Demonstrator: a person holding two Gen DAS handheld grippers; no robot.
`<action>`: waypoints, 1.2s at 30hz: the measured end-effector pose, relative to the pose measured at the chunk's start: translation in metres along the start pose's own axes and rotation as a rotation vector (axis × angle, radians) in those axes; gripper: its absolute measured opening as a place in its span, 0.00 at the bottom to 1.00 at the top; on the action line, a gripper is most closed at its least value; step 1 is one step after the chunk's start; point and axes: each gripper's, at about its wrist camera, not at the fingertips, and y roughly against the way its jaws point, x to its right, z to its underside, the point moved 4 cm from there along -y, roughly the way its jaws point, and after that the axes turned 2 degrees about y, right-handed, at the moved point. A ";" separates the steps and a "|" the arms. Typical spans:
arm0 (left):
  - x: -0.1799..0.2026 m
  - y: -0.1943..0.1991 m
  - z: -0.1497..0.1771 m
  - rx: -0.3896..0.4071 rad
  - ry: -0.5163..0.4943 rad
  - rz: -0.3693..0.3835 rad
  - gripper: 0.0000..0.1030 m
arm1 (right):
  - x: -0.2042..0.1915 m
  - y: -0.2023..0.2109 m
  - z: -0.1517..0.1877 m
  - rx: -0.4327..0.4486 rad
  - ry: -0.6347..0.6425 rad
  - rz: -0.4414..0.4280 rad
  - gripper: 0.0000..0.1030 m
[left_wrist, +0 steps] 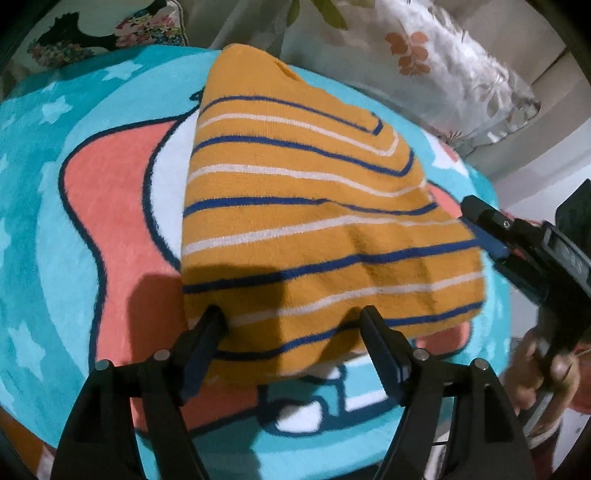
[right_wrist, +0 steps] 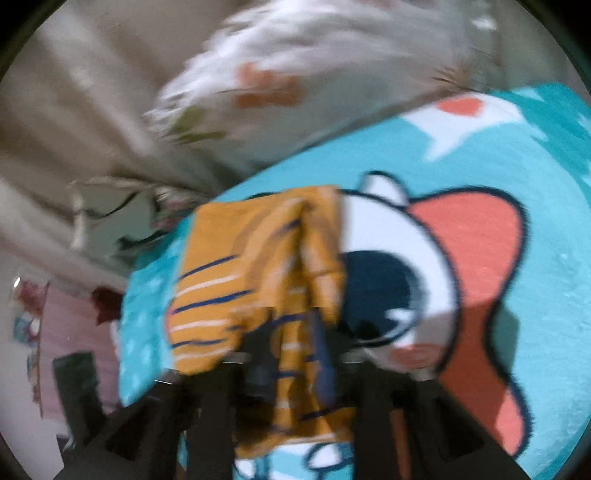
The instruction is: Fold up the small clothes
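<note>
A turquoise cartoon blanket (left_wrist: 44,206) is covering the surface, printed with white stars, a coral shape outlined in navy and a white patch. Beyond the blanket's far edge a pale floral curtain (left_wrist: 424,62) is hanging, showing orange and green leaf prints. At the blanket's far left corner a cushion (left_wrist: 110,33) with dark and pink flower patterns is resting. To the blanket's right a plain light wall (left_wrist: 546,155) is showing. Soft indoor light is casting shadows across the blanket.

Garment (left_wrist: 314,221) on rug (left_wrist: 92,192), pillow (left_wrist: 443,66) behind.
</note>
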 end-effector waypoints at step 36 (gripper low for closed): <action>-0.029 0.042 0.002 0.151 0.045 -0.129 0.73 | -0.061 -0.075 -0.037 -0.106 0.240 0.142 0.10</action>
